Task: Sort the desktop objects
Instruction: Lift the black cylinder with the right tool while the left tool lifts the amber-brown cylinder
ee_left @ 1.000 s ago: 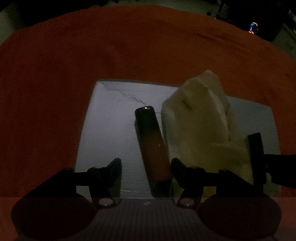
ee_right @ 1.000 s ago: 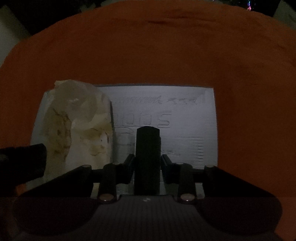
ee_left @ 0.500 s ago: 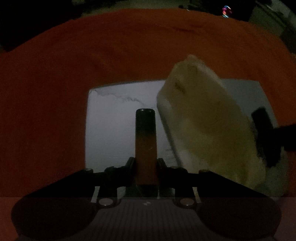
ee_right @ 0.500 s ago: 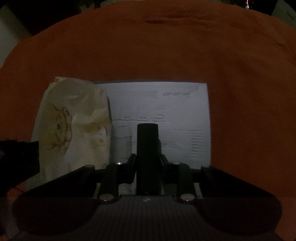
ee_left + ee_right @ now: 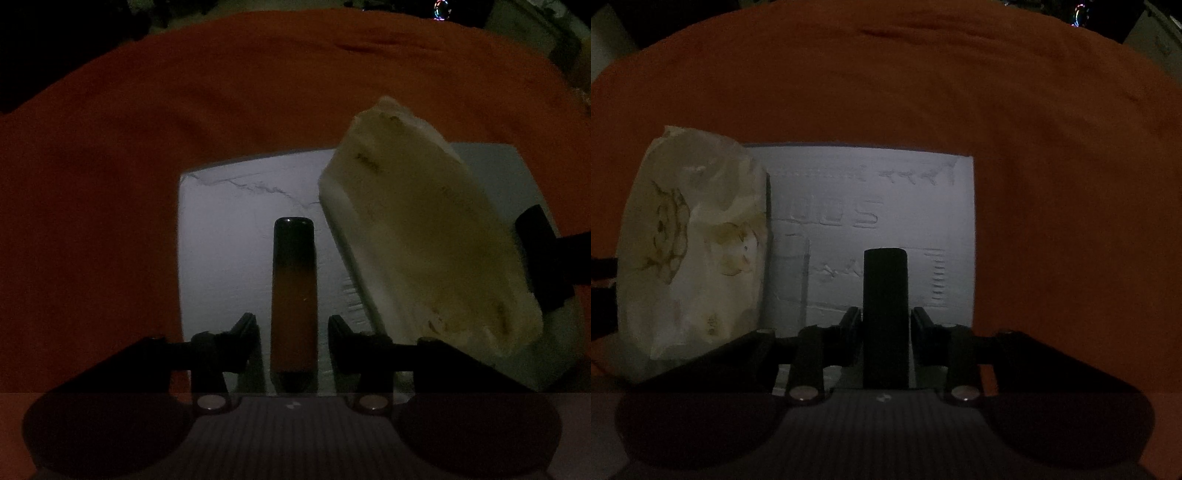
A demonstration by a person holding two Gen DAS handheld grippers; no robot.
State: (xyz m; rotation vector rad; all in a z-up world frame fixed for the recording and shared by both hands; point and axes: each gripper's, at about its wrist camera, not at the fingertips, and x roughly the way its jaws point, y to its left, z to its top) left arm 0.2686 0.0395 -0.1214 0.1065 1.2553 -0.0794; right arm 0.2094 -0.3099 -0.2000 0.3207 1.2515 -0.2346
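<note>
A white foam tray [image 5: 229,236] lies on an orange cloth [image 5: 184,92]. In the left wrist view an orange-and-black tube [image 5: 293,295] lies between the fingers of my left gripper [image 5: 293,332], which stand slightly apart from it. A pale tissue pack [image 5: 424,240] sits on the tray to its right, and a dark finger of the other gripper [image 5: 543,254] shows beyond the pack. In the right wrist view my right gripper [image 5: 885,325] is shut on a black tube [image 5: 885,306] above the tray [image 5: 923,206], with the tissue pack [image 5: 694,240] at its left.
The orange cloth [image 5: 1052,166] covers the table all round the tray. Dark room clutter and a small coloured light [image 5: 441,8] lie beyond the far edge. The scene is dim.
My left gripper shut on the orange-and-black tube half a second ago and its fingers have now parted from it. My right gripper stays shut on the black tube, nearly still.
</note>
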